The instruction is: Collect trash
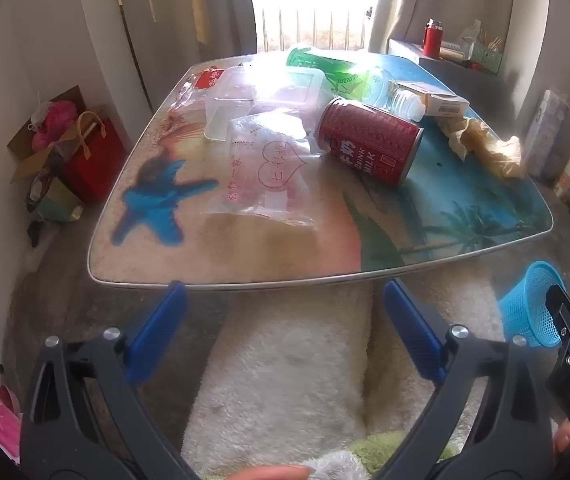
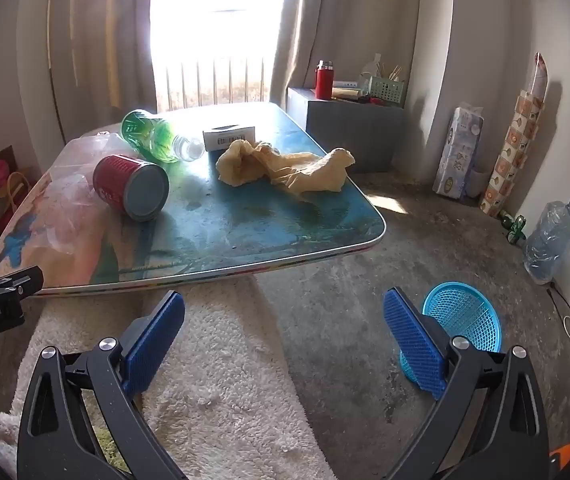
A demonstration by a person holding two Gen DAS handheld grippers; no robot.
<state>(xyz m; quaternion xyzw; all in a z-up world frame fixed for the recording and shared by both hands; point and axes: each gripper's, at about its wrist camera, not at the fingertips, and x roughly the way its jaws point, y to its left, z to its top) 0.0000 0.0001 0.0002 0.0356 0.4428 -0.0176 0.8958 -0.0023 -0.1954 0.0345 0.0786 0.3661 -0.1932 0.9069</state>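
Note:
Trash lies on a low table (image 1: 245,256) (image 2: 285,240) with a beach print: a red milk can (image 1: 369,140) (image 2: 131,186) on its side, a green plastic bottle (image 1: 337,72) (image 2: 157,136), a clear plastic box (image 1: 261,96), a printed clear bag (image 1: 269,168), a small white carton (image 1: 437,100) (image 2: 229,136) and crumpled yellowish paper (image 1: 485,144) (image 2: 285,168). A blue mesh basket (image 1: 529,304) (image 2: 465,320) stands on the floor to the right. My left gripper (image 1: 285,328) and right gripper (image 2: 285,328) both hang open and empty before the table's near edge.
The person's legs in fluffy cream cloth (image 1: 293,360) (image 2: 205,360) lie below both grippers. Red and other bags (image 1: 89,160) crowd the left wall. A grey box (image 2: 345,132) with a red flask (image 2: 324,80), a tissue pack (image 2: 459,152) and a water jug (image 2: 549,236) line the right.

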